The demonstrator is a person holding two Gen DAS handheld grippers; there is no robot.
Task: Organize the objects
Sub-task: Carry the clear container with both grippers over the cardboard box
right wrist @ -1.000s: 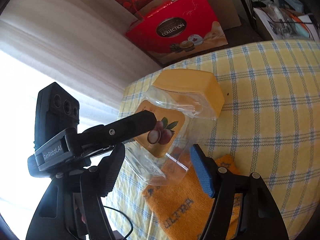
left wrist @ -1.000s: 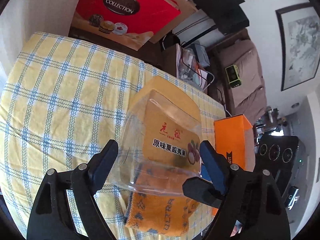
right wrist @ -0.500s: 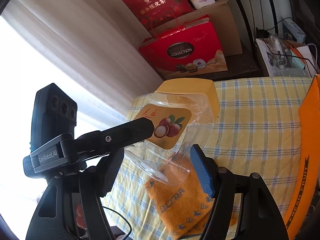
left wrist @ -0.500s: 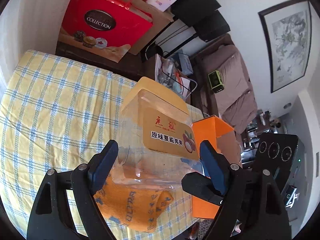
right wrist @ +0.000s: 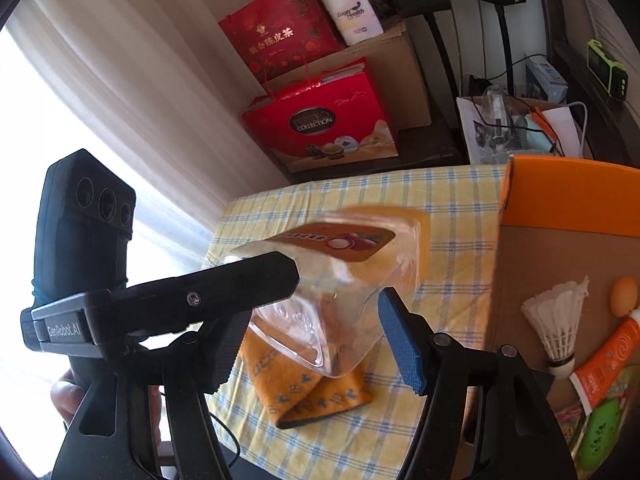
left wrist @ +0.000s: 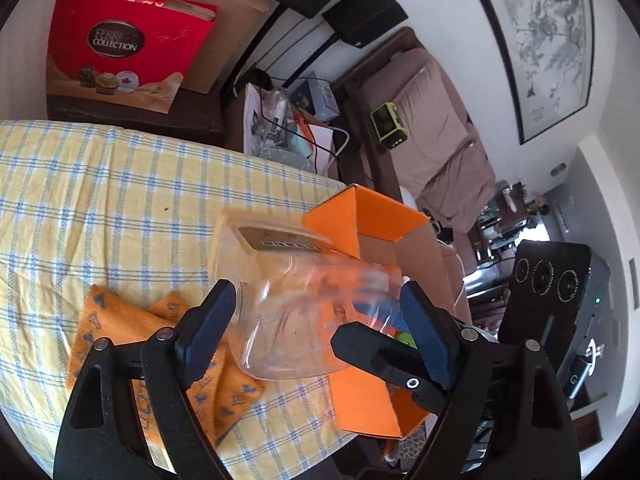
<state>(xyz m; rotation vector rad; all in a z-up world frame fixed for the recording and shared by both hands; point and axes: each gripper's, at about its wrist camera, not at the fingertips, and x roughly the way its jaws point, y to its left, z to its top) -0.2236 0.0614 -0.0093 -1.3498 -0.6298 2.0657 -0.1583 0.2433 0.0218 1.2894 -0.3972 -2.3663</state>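
Bench [left wrist: 100, 200] covered in a yellow cloth with blue check. An orange towel [left wrist: 120, 332], folded and printed with dark marks, lies near its front edge. An open orange carton [left wrist: 372, 216] stands at the bench's end; in the right wrist view a shuttlecock [right wrist: 560, 320], an orange tube [right wrist: 604, 360] and a small orange ball [right wrist: 623, 296] lie inside.

The clear plastic jar [left wrist: 304, 312] with a yellow lid is off the cloth, tilted, above the towel and beside the carton. Left gripper [left wrist: 320, 320]: jaws clamp the jar's sides. Right gripper [right wrist: 316, 328]: jaws flank the jar's base; contact cannot be told.

Behind the bench: pale curtain [right wrist: 100, 80], red gift bag [left wrist: 128, 48], brown cardboard box [right wrist: 400, 76], brown sofa [left wrist: 432, 120], framed painting [left wrist: 540, 40] on a white wall.
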